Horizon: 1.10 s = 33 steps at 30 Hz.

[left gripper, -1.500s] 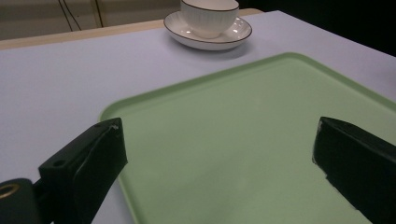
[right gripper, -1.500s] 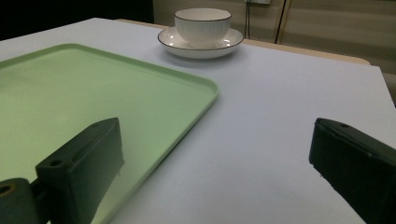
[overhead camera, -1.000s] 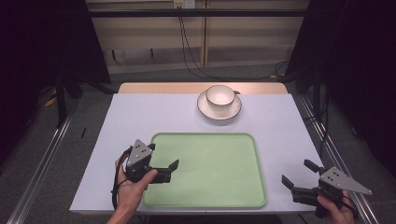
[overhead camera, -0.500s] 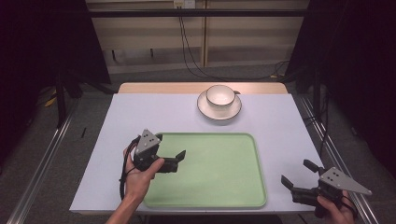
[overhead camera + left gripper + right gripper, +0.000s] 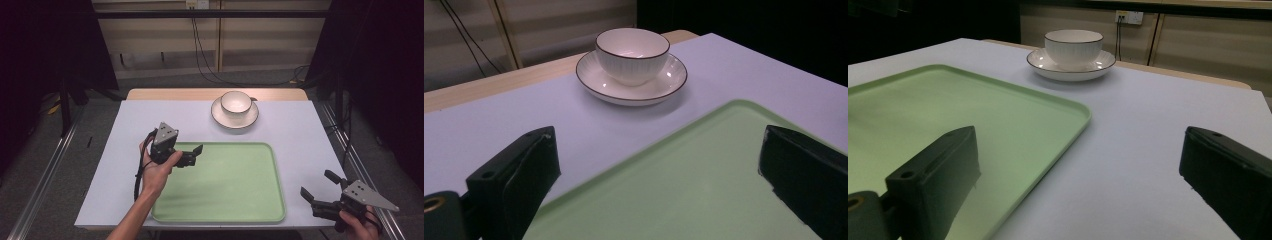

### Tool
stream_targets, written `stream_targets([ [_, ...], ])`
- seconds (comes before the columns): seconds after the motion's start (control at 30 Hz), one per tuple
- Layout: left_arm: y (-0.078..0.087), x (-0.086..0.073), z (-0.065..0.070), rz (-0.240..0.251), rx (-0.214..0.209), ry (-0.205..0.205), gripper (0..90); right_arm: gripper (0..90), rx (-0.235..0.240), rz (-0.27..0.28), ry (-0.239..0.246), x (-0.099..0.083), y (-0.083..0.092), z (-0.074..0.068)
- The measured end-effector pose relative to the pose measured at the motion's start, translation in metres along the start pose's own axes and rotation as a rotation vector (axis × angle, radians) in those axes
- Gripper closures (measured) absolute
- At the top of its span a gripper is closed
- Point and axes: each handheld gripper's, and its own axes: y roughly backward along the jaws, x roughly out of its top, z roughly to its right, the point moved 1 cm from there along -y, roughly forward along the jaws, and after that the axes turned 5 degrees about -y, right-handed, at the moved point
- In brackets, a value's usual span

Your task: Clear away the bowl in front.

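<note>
A white cup (image 5: 235, 101) with a dark rim stands on a matching saucer (image 5: 220, 117) at the far middle of the table. Nearer lies a bare green tray (image 5: 235, 185). My left gripper (image 5: 195, 155) hovers over the tray's far left corner, open, nothing between its jaws. In the left gripper view (image 5: 656, 140) it faces the cup (image 5: 632, 55) and saucer (image 5: 659, 87) across the tray's edge (image 5: 684, 185). My right gripper (image 5: 318, 184) is open beside the tray's near right corner. The right gripper view (image 5: 1078, 135) looks past the tray (image 5: 948, 110) toward the cup (image 5: 1073, 47).
The table (image 5: 295, 135) has a pale lilac cover with a wooden strip (image 5: 165, 94) along its far edge. Metal rails (image 5: 45, 175) run on the floor at both sides. Cables (image 5: 200, 55) hang behind the table against a panelled wall.
My left gripper has moved away from the person and to the right, from the tray's left edge to over its far left corner. The right gripper has stayed put.
</note>
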Motion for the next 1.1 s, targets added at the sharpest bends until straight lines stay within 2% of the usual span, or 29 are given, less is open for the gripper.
stream_targets([
  [0.13,-0.01,0.004,-0.002,0.0,-0.002,0.001,3.0,2.2,-0.007,0.007,-0.001,0.0,0.0,0.0],
  [0.23,-0.017,0.005,-0.003,-0.023,-0.009,-0.022,3.3,1.8,-0.006,0.017,0.004,0.0,0.0,0.0],
  [0.37,-0.027,0.011,-0.006,-0.025,-0.018,-0.02,3.3,1.7,-0.005,0.015,0.006,0.0,0.0,-0.001],
  [0.5,-0.037,0.019,-0.008,-0.045,-0.006,-0.063,3.2,1.8,-0.003,0.018,0.003,0.0,0.0,-0.001],
  [0.7,-0.055,0.029,-0.014,-0.051,-0.04,-0.056,3.9,1.7,-0.001,0.022,0.005,0.0,0.0,-0.001],
  [0.8,-0.062,0.034,-0.016,-0.049,-0.03,-0.07,3.9,1.7,0.001,0.022,0.005,0.0,0.001,-0.001],
  [1.1,-0.081,0.049,-0.024,-0.055,-0.025,-0.066,3.9,1.8,0.0,0.018,0.014,-0.001,0.0,0.0],
])
